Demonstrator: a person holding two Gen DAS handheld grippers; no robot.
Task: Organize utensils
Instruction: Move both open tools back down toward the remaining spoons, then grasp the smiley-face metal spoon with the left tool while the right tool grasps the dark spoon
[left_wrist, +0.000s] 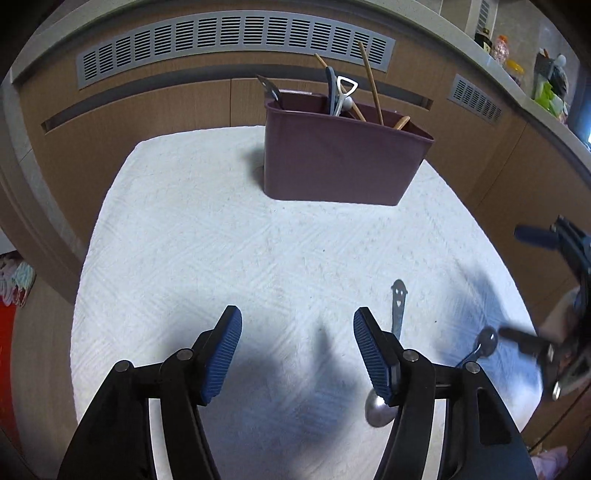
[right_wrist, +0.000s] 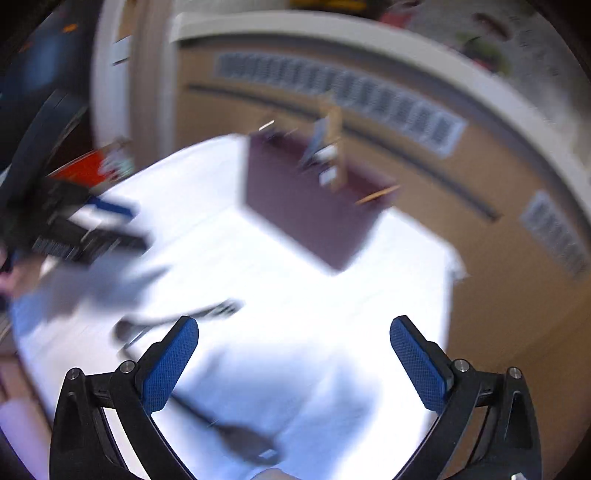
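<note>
On the white cloth (left_wrist: 207, 240), two spoons (left_wrist: 397, 317) lie before the maroon caddy (left_wrist: 340, 162).

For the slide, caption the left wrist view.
Open left tongs hover over white cloth; smiley-handled spoon alongside, maroon utensil caddy beyond.

Both grippers (left_wrist: 297, 354) (right_wrist: 293, 365) have black linkage arms with silver pivot screws and blue ribbed pads (left_wrist: 225, 354) (cross-hatched on the right).
</note>
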